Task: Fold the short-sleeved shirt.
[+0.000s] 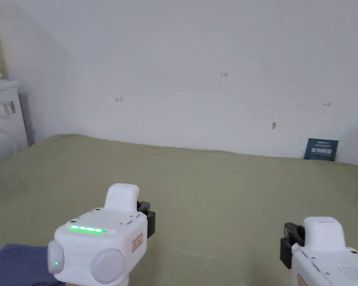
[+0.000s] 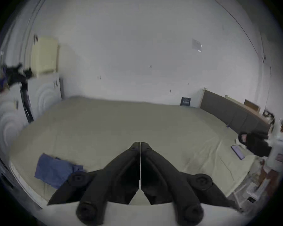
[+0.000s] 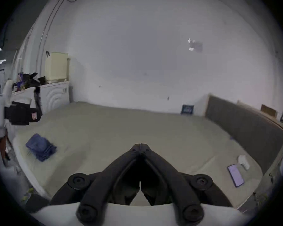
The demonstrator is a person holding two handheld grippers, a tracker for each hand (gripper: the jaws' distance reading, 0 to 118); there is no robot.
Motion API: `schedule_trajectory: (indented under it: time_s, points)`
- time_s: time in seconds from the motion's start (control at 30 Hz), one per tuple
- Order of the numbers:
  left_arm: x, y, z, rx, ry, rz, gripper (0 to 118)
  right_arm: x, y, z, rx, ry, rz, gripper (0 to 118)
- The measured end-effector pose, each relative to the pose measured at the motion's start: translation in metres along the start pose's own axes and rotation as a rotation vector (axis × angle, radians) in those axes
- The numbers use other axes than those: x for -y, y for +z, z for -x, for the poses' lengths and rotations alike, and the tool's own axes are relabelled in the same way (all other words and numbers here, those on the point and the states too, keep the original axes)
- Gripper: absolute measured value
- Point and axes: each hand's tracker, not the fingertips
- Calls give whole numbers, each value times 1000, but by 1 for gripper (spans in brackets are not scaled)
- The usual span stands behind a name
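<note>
Head view, L to R: blue shirt (image 1: 20, 262) bunched at lower-left corner of frame, on olive bed cover (image 1: 219, 186). Left gripper (image 2: 140, 144) at lower centre-left, held above cover; jaws pressed together, nothing between, touching nothing. Right gripper (image 3: 140, 145) at lower right, likewise closed tip to tip and empty, well apart from shirt. Phone (image 3: 235, 175) lies on cover at lower right of right gripper view.

A bedroom: wide olive-sheeted bed (image 1: 211, 186) against white wall (image 1: 211, 56).
</note>
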Motion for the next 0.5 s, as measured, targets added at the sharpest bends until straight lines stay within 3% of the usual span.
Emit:
schedule_trajectory:
  time_s: [0.17,0.5]
  points:
    - [-4,12,-38,-55,-24,-107,2,-6,17,-1,83,-22,-78,0]
    - [-17,20,-46,-45,-48,-132,2,-14,25,-8,83,-44,-104,0]
